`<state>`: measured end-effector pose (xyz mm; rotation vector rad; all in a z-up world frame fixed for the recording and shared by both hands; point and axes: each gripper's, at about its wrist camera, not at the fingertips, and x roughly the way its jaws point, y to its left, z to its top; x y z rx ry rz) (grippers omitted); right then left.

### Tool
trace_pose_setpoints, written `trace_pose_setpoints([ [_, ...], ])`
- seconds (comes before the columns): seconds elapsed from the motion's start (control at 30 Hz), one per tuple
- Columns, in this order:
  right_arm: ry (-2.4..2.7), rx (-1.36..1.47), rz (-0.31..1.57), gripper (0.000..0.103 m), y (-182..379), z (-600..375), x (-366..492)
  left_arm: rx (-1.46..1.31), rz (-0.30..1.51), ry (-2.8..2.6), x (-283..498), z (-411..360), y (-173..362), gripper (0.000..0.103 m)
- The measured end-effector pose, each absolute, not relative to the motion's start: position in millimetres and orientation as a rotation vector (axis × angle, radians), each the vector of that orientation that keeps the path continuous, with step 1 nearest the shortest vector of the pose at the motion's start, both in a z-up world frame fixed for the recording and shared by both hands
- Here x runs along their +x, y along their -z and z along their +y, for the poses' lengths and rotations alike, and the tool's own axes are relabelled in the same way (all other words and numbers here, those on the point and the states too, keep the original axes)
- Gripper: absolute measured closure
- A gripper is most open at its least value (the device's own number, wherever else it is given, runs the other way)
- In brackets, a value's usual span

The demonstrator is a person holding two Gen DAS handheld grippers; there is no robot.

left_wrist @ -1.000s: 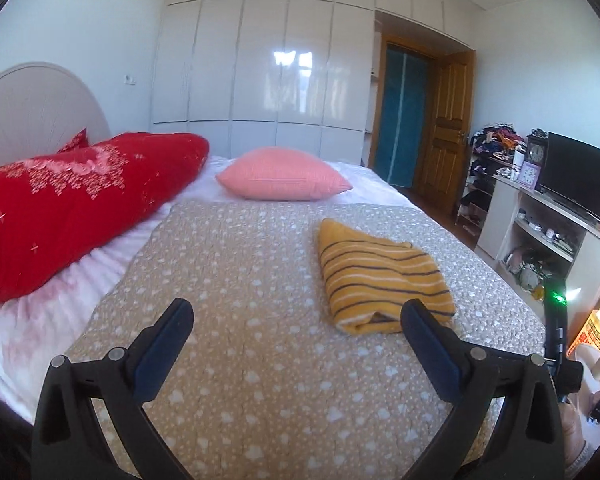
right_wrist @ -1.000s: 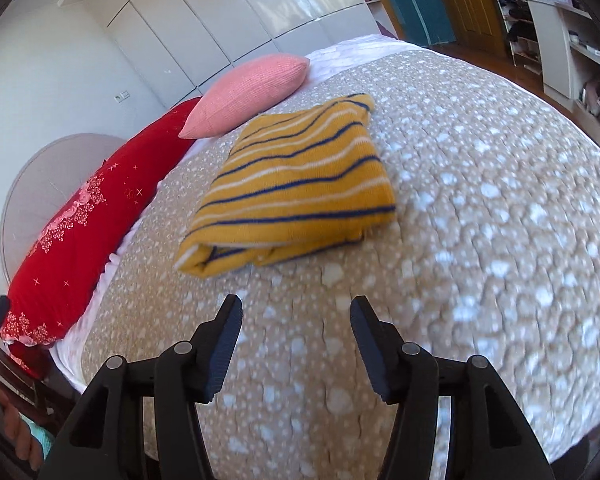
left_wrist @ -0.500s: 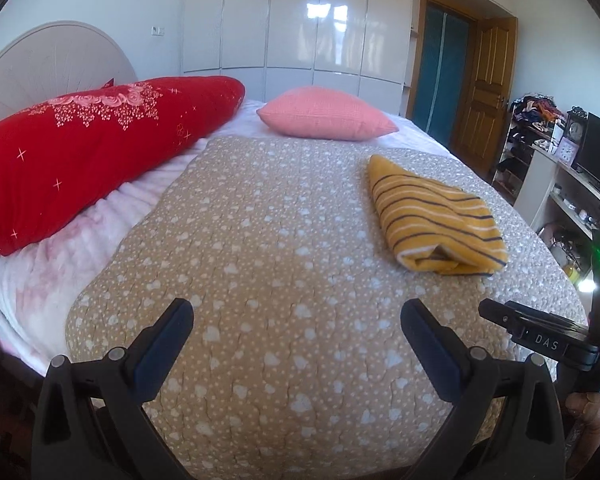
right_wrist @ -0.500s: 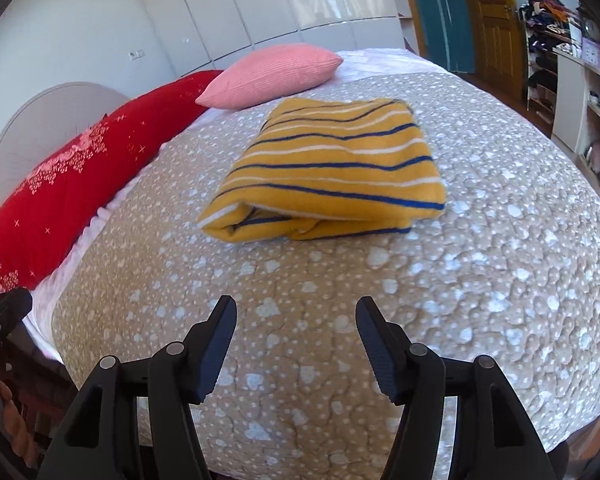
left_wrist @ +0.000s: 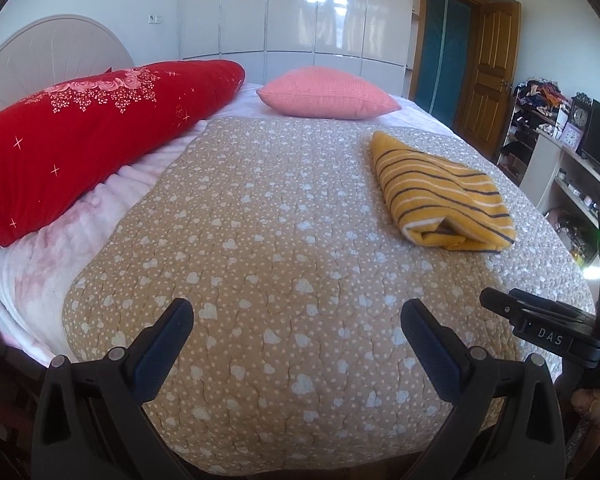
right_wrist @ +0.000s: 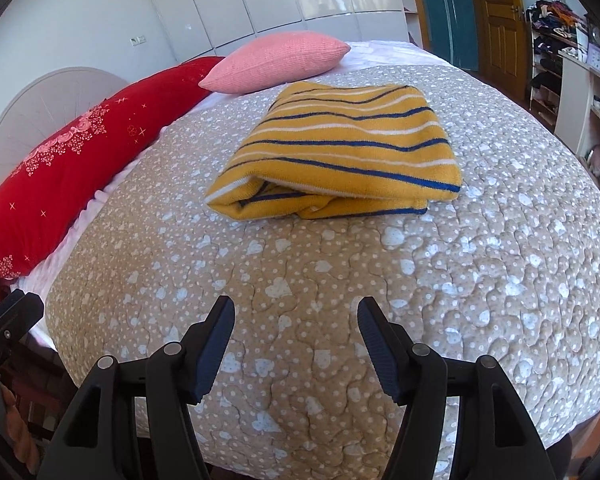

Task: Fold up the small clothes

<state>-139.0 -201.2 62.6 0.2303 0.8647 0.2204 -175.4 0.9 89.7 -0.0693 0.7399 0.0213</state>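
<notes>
Bedspread [right_wrist: 340, 280]: folded garment [right_wrist: 340, 152] beyond gaping right tongs [right_wrist: 296, 320]

striped garment [right_wrist: 340, 152] — fuzzy knit cloth | bedspread [right_wrist: 380, 280] — quilted matt cloth | wardrobe [left_wrist: 320, 12] — glossy

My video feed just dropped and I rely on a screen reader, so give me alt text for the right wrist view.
A folded yellow striped garment lies on the beige quilted bedspread, ahead of the open, empty right gripper. Beyond it, a pink pillow and a long red pillow sit near the headboard.
</notes>
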Motion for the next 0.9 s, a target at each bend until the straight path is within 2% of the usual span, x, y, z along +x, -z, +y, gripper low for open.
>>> trace_pose_setpoints([
  [0.67, -0.179, 0.232, 0.868, 0.033, -60, -211, -144, -0.023, 0.746, -0.015, -174, -12, -88, 0.0],
  [0.8, -0.168, 0.22, 0.861, 0.032, -61, -210, -145, -0.055, 0.672, -0.013, -184, -9, -98, 0.0],
  [0.9, -0.158, 0.215, 0.863, 0.032, -63, -210, -144, -0.049, 0.538, -0.072, -199, -6, -114, 0.0],
])
